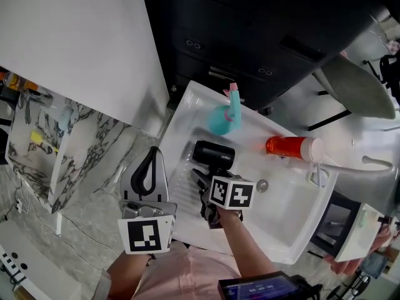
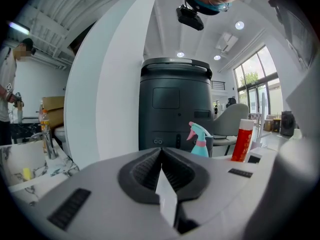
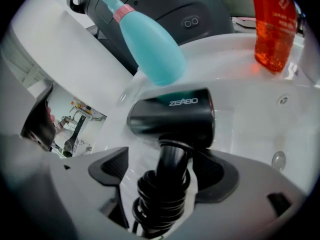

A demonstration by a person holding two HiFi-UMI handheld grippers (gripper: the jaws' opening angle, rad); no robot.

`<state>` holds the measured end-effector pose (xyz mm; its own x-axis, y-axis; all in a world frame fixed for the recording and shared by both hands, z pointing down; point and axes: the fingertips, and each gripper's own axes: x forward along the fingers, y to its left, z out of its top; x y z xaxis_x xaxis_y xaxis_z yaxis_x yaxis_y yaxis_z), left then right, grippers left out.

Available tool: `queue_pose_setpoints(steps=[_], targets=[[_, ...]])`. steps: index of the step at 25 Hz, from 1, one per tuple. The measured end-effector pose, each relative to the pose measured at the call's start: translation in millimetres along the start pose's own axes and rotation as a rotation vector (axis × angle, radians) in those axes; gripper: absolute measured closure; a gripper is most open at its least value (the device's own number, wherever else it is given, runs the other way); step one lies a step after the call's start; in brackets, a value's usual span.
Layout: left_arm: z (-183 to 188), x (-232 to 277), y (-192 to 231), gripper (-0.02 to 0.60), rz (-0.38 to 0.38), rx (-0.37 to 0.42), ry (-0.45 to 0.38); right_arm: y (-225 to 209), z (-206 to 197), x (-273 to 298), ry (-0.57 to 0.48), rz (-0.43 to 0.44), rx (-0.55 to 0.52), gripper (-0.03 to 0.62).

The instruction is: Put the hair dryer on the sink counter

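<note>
The black hair dryer (image 1: 214, 153) lies on the ribbed left part of the white sink counter (image 1: 294, 230), its barrel pointing toward the back. My right gripper (image 1: 205, 183) stands open around the dryer's handle. In the right gripper view the handle with its wound black cord (image 3: 162, 194) sits between the wide jaws, below the dryer's barrel (image 3: 172, 116), and the left pad (image 3: 110, 166) is clear of it. My left gripper (image 1: 153, 152) hovers off the counter's left edge. Seen in its own view, the left gripper (image 2: 161, 156) is shut with nothing held.
A teal spray bottle (image 1: 223, 117) lies just behind the dryer. A red bottle (image 1: 290, 147) lies to the right, near the faucet (image 1: 350, 165). The basin drain (image 1: 262, 184) is right of my right gripper. A dark cabinet (image 1: 250, 36) stands behind the counter and marble flooring (image 1: 81, 161) to its left.
</note>
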<state>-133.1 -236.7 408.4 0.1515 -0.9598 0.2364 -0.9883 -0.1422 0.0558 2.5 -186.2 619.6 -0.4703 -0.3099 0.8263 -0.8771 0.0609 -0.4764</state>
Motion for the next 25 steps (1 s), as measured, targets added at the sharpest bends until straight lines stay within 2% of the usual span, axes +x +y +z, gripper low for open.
queue_pose_setpoints(steps=[10, 16, 19, 21, 23, 25], targets=[[9.7, -17.0, -3.6, 0.572, 0.001, 0.003, -0.029, 1.5, -7.3, -12.6, -0.001, 0.032, 0.004, 0.174], [20.3, -28.2, -13.1, 0.572, -0.015, 0.008, -0.055, 11.0, -3.2, -37.1, -0.059, 0.062, -0.013, 0.192], [31.1, -37.9, -19.0, 0.572, -0.027, 0.014, -0.077, 26.2, 4.2, -59.0, -0.126, 0.093, -0.031, 0.204], [42.7, -46.1, -22.9, 0.572, -0.042, 0.054, -0.102, 42.6, 14.3, -79.6, -0.196, 0.126, -0.064, 0.225], [60.2, -52.8, -26.5, 0.572, -0.051, 0.074, -0.14, 64.0, 29.9, -104.7, -0.29, 0.172, -0.12, 0.257], [81.0, -61.1, -30.3, 0.572, -0.053, 0.057, -0.175, 85.9, 45.0, -135.8, -0.404, 0.204, -0.185, 0.288]])
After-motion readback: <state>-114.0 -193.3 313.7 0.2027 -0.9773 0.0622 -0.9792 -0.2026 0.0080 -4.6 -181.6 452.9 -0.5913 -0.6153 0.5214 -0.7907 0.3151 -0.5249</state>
